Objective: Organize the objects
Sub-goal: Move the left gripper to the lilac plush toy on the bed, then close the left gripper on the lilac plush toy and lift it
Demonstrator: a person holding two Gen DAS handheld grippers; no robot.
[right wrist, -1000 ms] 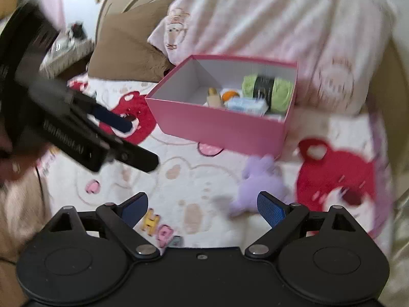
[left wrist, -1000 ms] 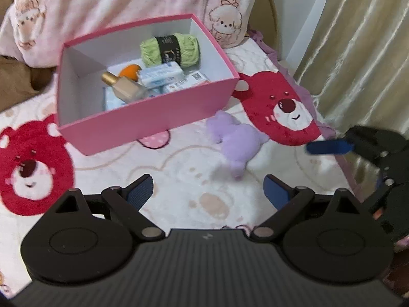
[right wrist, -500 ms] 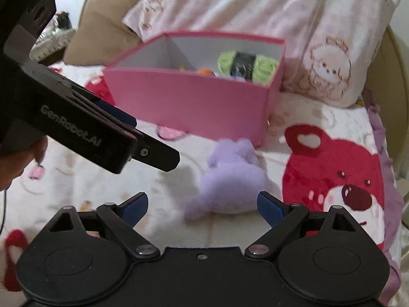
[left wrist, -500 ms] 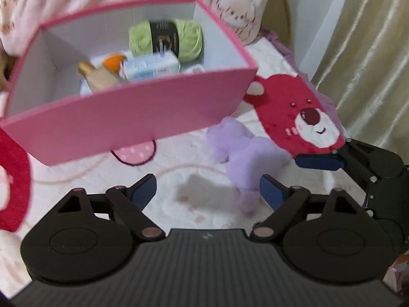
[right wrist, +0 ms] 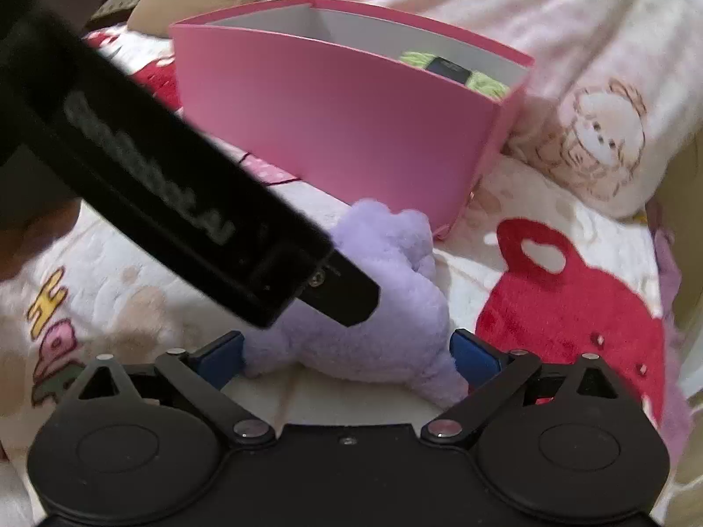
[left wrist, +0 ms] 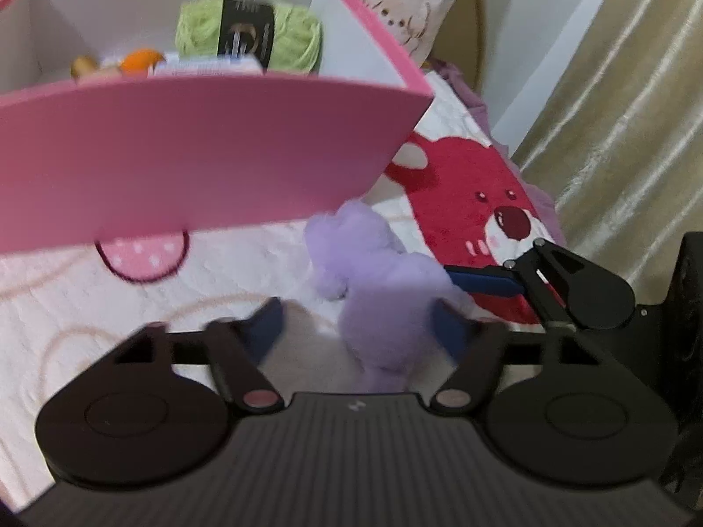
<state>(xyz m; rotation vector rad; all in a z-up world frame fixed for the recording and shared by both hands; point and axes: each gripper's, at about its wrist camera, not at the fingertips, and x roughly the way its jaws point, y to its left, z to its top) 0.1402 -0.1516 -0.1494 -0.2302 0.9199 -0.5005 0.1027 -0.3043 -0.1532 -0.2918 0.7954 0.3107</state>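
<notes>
Progress looks well along, as we judge it: the pink box (left wrist: 211, 153) already holds several things, and the only loose item we can see is the purple plush toy (right wrist: 373, 307), lying on the bear-print blanket (right wrist: 571, 329) just beside the box's near corner. Getting that toy into the box appears to be what is left, though we cannot rule out other items outside these two views.

Inside the box, a skein of green yarn (left wrist: 248, 30) with a dark label sits against the back wall. In front of it we make out a small orange object (left wrist: 140, 59), a gold-capped bottle (left wrist: 85, 68) and a pale carton (left wrist: 206, 66). The near wall hides the lower part of all of them, so we cannot say how they rest on the bottom.

Both tools are at the toy. Our left gripper (left wrist: 360, 329) has just been closing, with the toy between its fingers; that view is blurred, and the right-hand pad seems to meet the plush while the other stands clear, so we do not count it a grip yet. Our right gripper (right wrist: 347, 353) has just been opening, stands wide, and straddles the toy's lower end, its pads at or just beside the fuzz without squeezing it.
</notes>
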